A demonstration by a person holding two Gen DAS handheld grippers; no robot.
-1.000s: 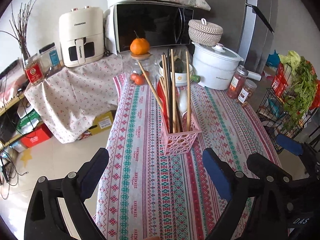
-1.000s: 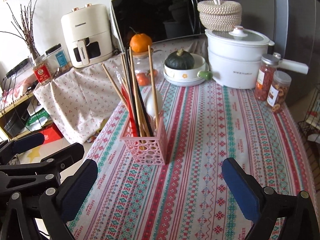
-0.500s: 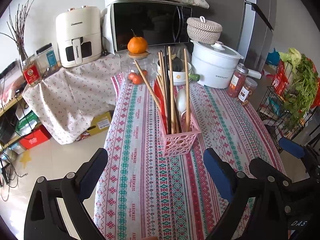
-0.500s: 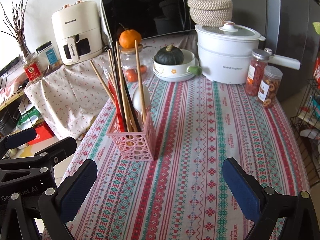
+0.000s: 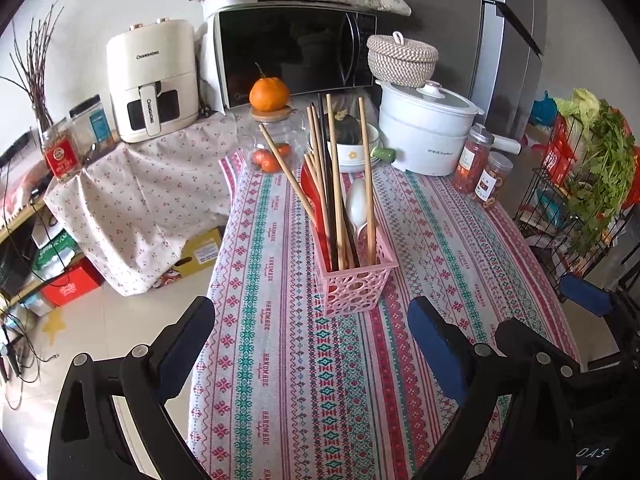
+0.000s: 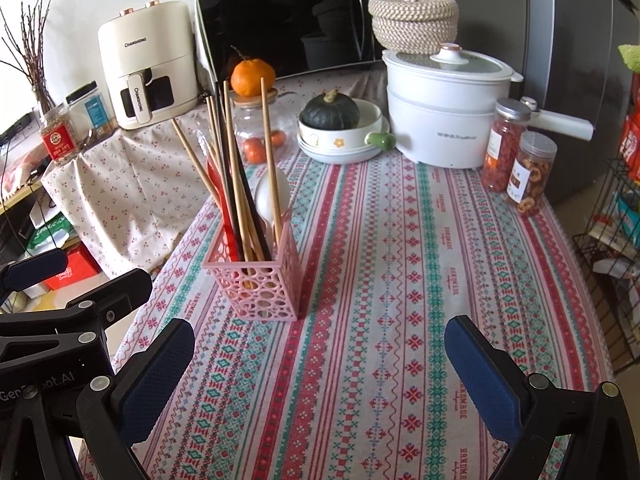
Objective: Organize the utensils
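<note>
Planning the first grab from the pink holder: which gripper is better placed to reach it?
Probably the left gripper. In its view the pink holder sits nearly centred between its open fingers. For the right gripper, also open, the holder is off toward its left finger.

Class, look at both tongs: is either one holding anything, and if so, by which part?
Nothing is held. The left tongs and right tongs are both open above the tablecloth, short of the pink utensil basket.

Chopsticks [image 5: 335, 184] in basket [image 5: 354, 282] on table [image 5: 280, 380]; pot [image 5: 426, 136] behind.
</note>
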